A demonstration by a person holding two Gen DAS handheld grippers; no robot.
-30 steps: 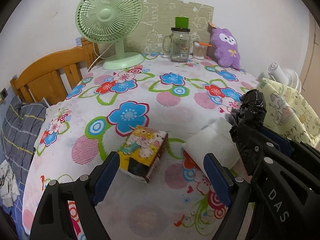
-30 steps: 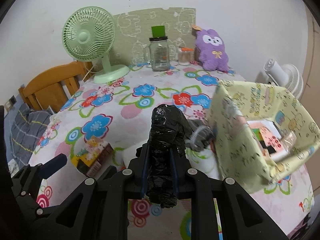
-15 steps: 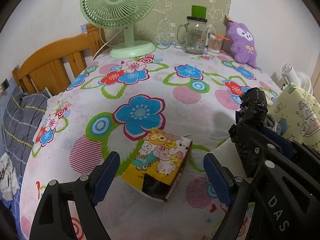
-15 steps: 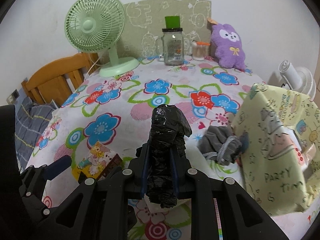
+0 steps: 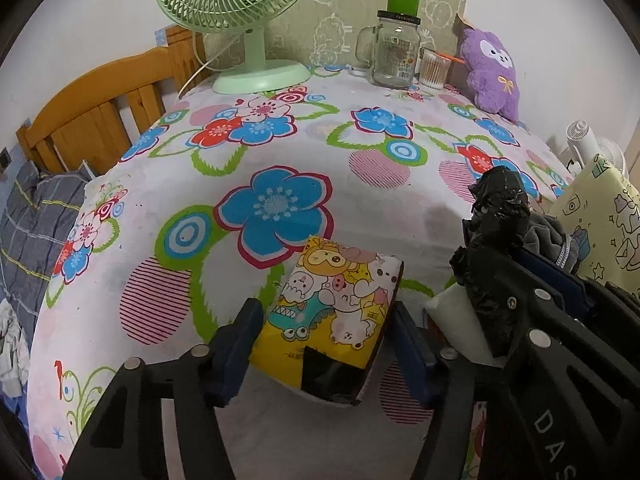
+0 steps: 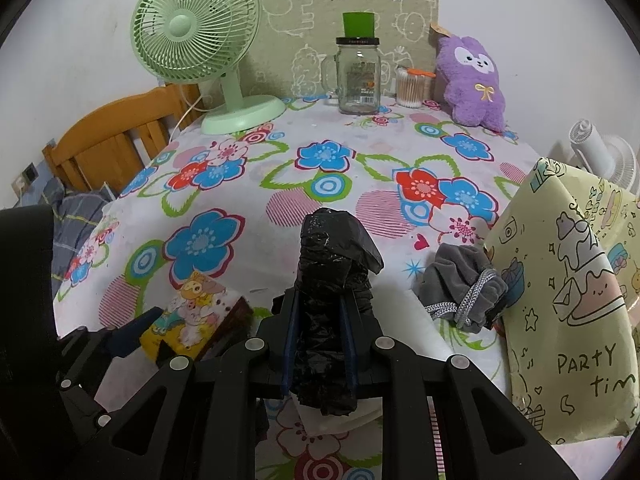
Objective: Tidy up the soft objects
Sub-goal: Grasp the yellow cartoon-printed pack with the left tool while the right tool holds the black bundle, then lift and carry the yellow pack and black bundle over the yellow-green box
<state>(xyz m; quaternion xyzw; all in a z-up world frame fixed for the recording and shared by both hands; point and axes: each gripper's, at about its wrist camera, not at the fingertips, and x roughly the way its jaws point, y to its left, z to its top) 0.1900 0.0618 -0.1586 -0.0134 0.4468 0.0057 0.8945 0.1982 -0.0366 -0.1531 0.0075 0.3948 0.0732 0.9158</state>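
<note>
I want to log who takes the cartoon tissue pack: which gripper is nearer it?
Left. The left gripper straddles the tissue pack; the right gripper, clamping black plastic, is beside it.

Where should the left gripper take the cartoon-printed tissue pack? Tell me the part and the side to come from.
Grip the tissue pack across its two long side faces, coming from above and from its near end. It lies flat on the tablecloth with those sides free. The left gripper already straddles it, and its jaws have just been closing around it.
</note>
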